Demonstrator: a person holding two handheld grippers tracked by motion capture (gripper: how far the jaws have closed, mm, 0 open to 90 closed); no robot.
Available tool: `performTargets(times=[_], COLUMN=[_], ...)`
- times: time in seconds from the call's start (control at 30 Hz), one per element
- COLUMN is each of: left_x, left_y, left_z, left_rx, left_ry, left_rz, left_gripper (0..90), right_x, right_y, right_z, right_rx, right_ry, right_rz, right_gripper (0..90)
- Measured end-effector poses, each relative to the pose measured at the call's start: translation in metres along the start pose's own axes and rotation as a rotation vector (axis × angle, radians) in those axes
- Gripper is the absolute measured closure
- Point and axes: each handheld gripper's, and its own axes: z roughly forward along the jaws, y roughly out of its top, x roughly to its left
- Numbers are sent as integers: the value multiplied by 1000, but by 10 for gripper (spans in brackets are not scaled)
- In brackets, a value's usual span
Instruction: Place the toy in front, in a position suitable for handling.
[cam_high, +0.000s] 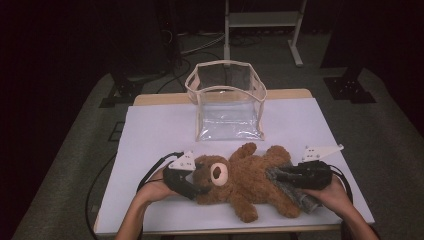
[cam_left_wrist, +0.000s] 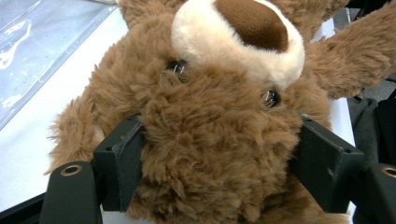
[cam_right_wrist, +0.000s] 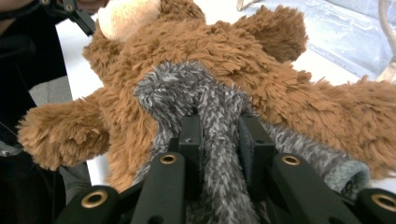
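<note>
A brown teddy bear (cam_high: 250, 180) lies on its back on the white table cover (cam_high: 150, 130), head to the left. My left gripper (cam_high: 200, 187) reaches in from the left. Its jaws stand on either side of the bear's head (cam_left_wrist: 219, 154), and both pads press into the fur. A grey fuzzy cloth (cam_high: 300, 197) lies over the bear's lower body and legs. My right gripper (cam_high: 280, 175) is shut on a fold of that grey cloth (cam_right_wrist: 187, 88), pinched narrow between the jaws (cam_right_wrist: 219, 126). The bear's arms and legs spread out sideways.
A clear plastic bag with a cream trim (cam_high: 227, 100) stands open at the back middle of the table, just beyond the bear. Dark floor, cables and a metal frame lie past the far edge. Bare white cover stretches to the left and right of the bag.
</note>
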Motion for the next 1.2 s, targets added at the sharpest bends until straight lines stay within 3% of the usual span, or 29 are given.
performTargets(times=[0.33, 0.63, 0.8, 1.0, 1.2], left_x=[-7, -13, -14, -22, -34], left_y=[5, 16, 20, 34, 50], left_z=[13, 23, 27, 44, 58], left_rx=[-40, -48, -49, -49, -38], left_ry=[-7, 2, 3, -14, -28], left_rz=[8, 0, 1, 4, 40], left_gripper=[238, 237, 237, 237, 237], right_x=[-5, -2, 9, 6, 23], right_y=[9, 20, 19, 22, 39], right_z=[1, 0, -5, -16, -2], right_rx=[-26, 22, 20, 3, 36], right_ry=[50, 2, -13, -31, -24], right_rz=[4, -49, -82, -72, -168], right_gripper=[731, 730, 730, 730, 730])
